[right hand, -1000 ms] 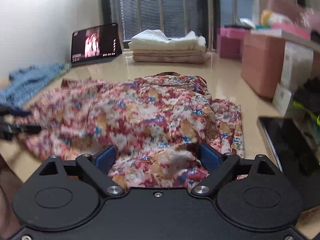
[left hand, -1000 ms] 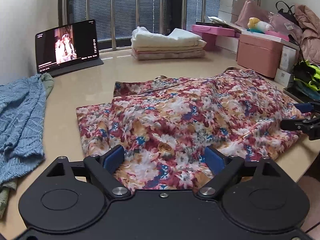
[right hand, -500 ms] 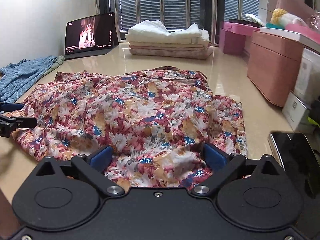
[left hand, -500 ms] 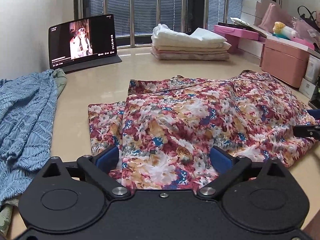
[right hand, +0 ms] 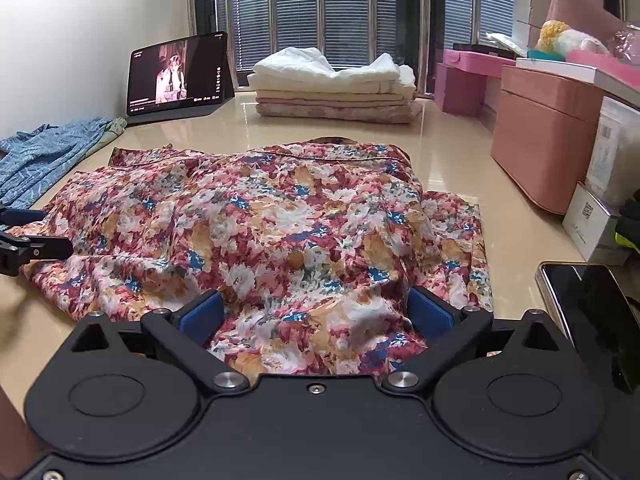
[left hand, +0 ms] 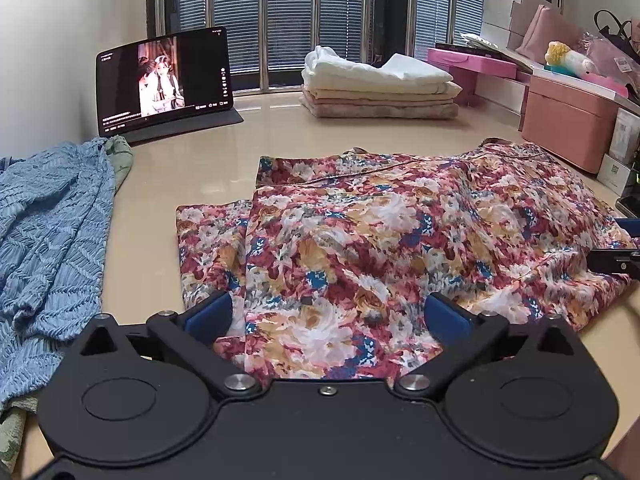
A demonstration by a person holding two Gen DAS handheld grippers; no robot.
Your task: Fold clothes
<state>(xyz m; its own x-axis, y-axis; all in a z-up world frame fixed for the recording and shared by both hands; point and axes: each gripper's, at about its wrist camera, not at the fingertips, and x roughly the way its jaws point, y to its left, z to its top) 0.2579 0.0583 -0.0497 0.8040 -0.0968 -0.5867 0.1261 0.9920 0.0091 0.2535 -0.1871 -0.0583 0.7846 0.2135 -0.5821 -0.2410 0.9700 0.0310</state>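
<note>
A red floral garment (left hand: 392,240) lies partly folded on the beige table (left hand: 208,168); it also shows in the right wrist view (right hand: 280,232). My left gripper (left hand: 326,316) is open at the garment's near left edge, with fabric lying between its blue pads (left hand: 210,314). My right gripper (right hand: 316,312) is open at the near right edge, with fabric bunched between its pads (right hand: 430,314). Each gripper shows at the side of the other's view: the right one (left hand: 616,258), the left one (right hand: 28,246).
A blue knit garment (left hand: 48,232) lies at the left. A tablet (left hand: 164,80) playing video stands at the back left. A stack of folded clothes (left hand: 380,84) sits at the back. Pink boxes (left hand: 568,120) line the right side. A phone (right hand: 592,312) lies at the near right.
Both grippers have moved forward over the garment's near edge and the views have steadied. The garment has settled lower on the table. The jaws stay open.
</note>
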